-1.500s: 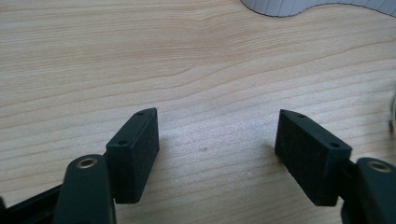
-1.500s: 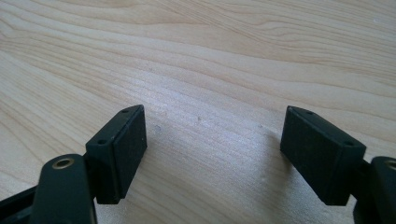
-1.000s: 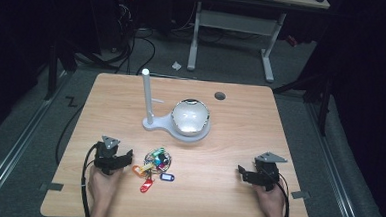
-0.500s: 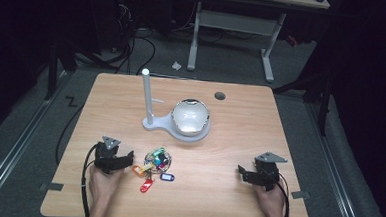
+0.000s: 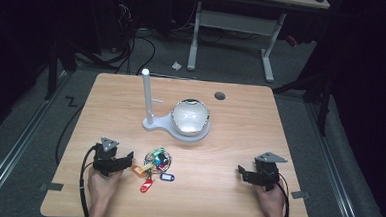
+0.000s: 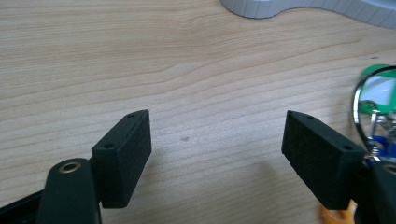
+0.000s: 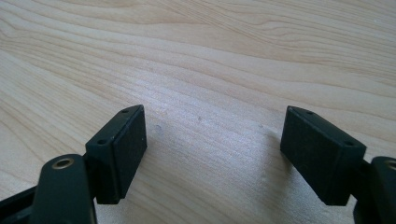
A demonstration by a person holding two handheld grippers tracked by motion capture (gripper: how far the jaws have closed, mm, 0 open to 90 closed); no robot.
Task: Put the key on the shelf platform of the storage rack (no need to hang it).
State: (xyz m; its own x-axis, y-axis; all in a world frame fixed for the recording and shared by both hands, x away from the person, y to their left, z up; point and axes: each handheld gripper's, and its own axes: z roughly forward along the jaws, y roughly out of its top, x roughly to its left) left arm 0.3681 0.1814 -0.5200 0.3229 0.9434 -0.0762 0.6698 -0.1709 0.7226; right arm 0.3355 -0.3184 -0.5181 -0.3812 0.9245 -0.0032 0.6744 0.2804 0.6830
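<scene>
A bunch of keys with coloured tags [image 5: 154,164] lies on the wooden table [image 5: 240,126] near its front left; its metal ring and green tag [image 6: 376,95] show at the right edge of the left gripper view. My left gripper [image 5: 128,161] rests on the table just left of the bunch, open, with bare wood between its pads [image 6: 123,156]. My right gripper [image 5: 241,173] rests at the front right, open too, over bare wood [image 7: 210,135]. A white stand with an upright post [image 5: 145,93] and a domed bowl [image 5: 190,117] sits mid-table.
A round cable hole [image 5: 219,96] is near the table's far edge. Beyond the table stands a desk frame [image 5: 233,25] on a dark floor with cables. Bare wood stretches between the two grippers and right of the stand.
</scene>
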